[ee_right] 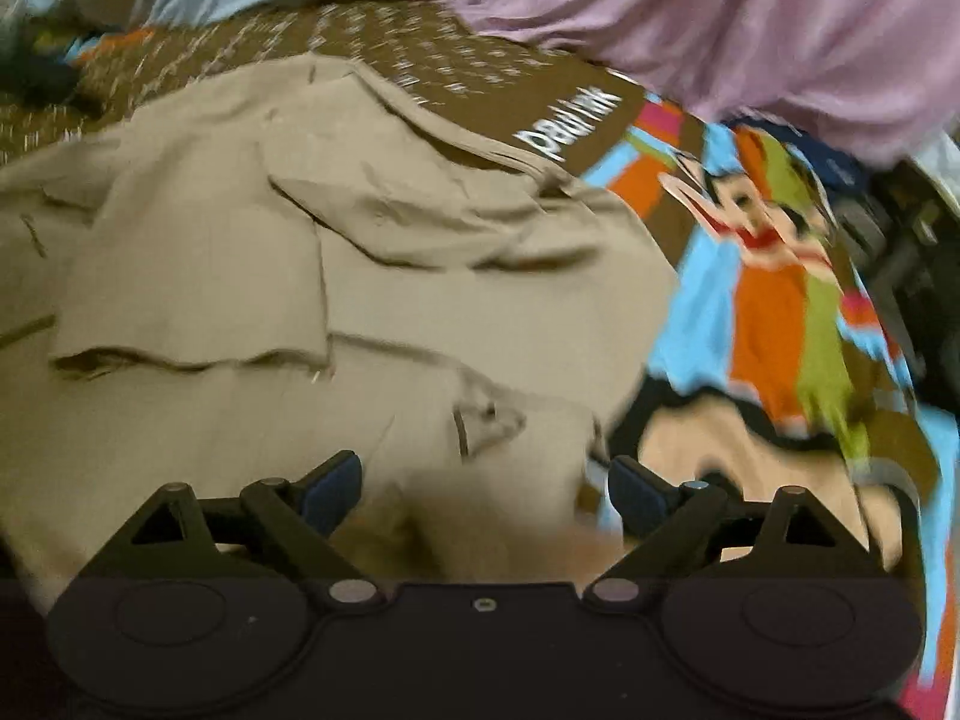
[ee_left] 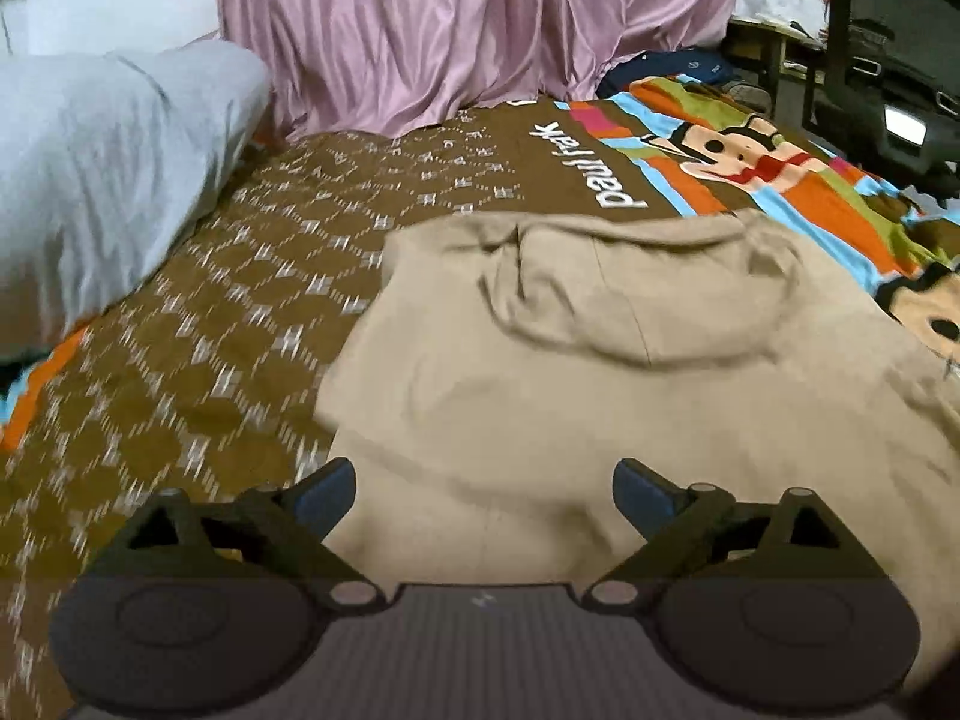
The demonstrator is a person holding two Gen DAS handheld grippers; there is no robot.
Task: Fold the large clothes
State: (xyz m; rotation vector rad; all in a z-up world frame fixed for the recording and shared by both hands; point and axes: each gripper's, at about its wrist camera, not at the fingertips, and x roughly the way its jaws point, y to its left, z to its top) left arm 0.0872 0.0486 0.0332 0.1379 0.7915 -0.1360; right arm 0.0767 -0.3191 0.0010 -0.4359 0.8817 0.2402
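A beige hooded sweatshirt (ee_left: 600, 384) lies on the bed, back up, its hood (ee_left: 630, 294) flat toward the far side. My left gripper (ee_left: 483, 495) hovers over its near part, jaws wide open, nothing between the blue pads (ee_left: 327, 495). In the right wrist view the same sweatshirt (ee_right: 288, 276) is partly folded, with layers overlapping and a cuff or edge (ee_right: 486, 420) lying near the jaws. My right gripper (ee_right: 486, 492) stands open above the sweatshirt's right edge, holding nothing. That view is blurred.
The bed cover (ee_left: 240, 312) is brown with a white pattern, with colourful cartoon stripes (ee_left: 750, 162) on the right. A grey pillow (ee_left: 102, 168) lies at the left. A pink curtain (ee_left: 468, 24) hangs behind. A black office chair (ee_left: 888, 48) stands at the far right.
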